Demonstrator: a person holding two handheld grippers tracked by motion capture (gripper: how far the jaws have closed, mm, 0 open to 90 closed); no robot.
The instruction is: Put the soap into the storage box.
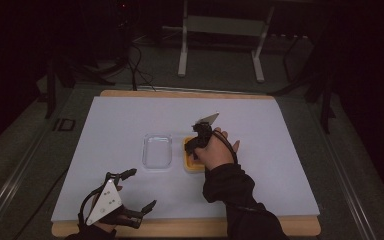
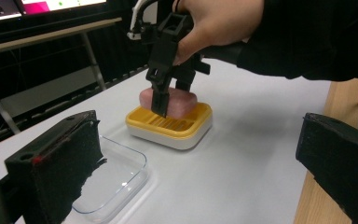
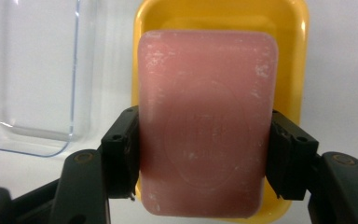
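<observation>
The right gripper (image 3: 200,158) pinches the pink soap bar (image 3: 207,121) by its long sides over the yellow soap dish (image 2: 170,128), seemingly gripped but not yet carried off, beside the clear lid (image 1: 157,151), while the left gripper (image 1: 140,192) waits spread apart.

Overhead, one camera looks forward and down across the bench (image 1: 130,120). Both tool cameras share the yellow dish (image 2: 177,128): left low and sidelong, right close above.

We see a pink soap (image 3: 205,126), a flat bar with round corners and pale scuffs. It sits over a yellow dish (image 2: 170,127) with a white base. A clear tray (image 1: 157,151) lies just beside the dish.
</observation>
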